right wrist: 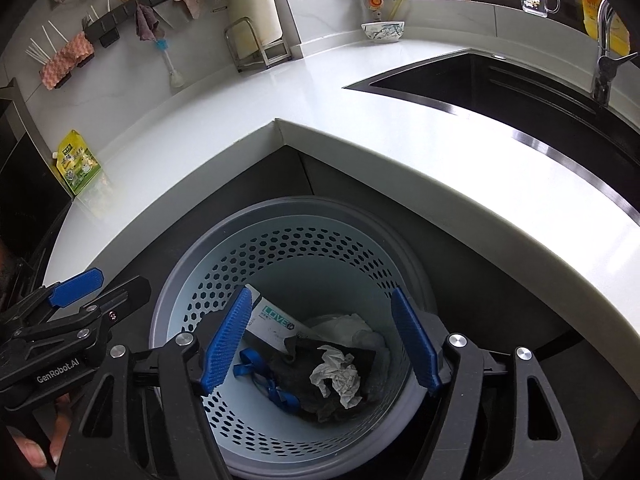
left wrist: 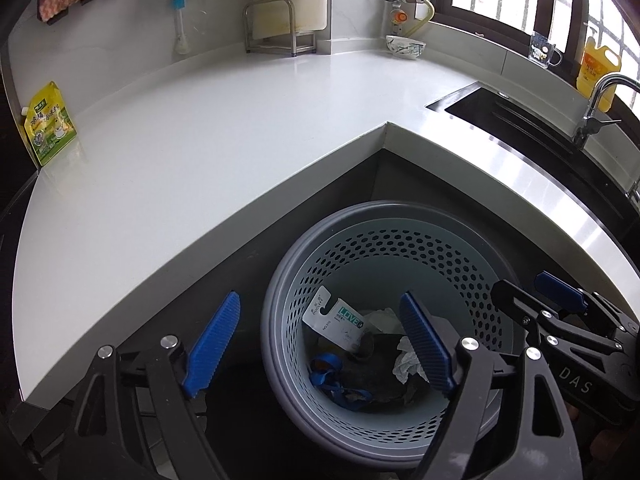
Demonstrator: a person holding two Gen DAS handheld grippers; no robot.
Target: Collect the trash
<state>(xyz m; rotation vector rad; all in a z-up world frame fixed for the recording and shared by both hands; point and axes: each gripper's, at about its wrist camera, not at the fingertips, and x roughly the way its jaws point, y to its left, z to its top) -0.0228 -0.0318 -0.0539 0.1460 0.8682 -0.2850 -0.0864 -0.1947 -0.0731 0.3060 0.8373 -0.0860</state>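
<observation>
A round perforated waste basket (right wrist: 280, 248) is standing on the dark floor in the inner corner of the white countertop (left wrist: 200, 152), and both grippers are hanging over its mouth. Inside, the trash is lying in a heap at the bottom: a white packet printed "LOVE" (right wrist: 276, 318) is leaning toward the wall at about 10 o'clock, a crumpled paper ball (right wrist: 336, 372) is sitting near the centre on a dark rag-like piece (right wrist: 292, 368), a blue ribbon or strap (right wrist: 256, 364) is curling at about 8 o'clock, and pale wrapping (right wrist: 348, 326) is showing at about 1 o'clock.

The right gripper (right wrist: 320, 340) is holding its blue pads well apart, with nothing between them. The left gripper (left wrist: 320, 340) is likewise gaping wide and empty; its right pad is covering part of the heap, and its left pad is hanging outside the rim.

On the counter, a patterned bowl (left wrist: 405, 46) is sitting at 12 o'clock by the wall; its contents cannot be seen. A yellow-green pouch (left wrist: 50, 124) is standing at 9 o'clock. The dark sink (right wrist: 500, 88) at 2 o'clock is cut off by the frame edge, and its basin is too dark to read. A clear mug (left wrist: 542, 50) and a yellow bottle (left wrist: 596, 76) are standing on the window ledge. A person's fingers (right wrist: 36, 444) are showing only partly at the lower left of the right view.
</observation>
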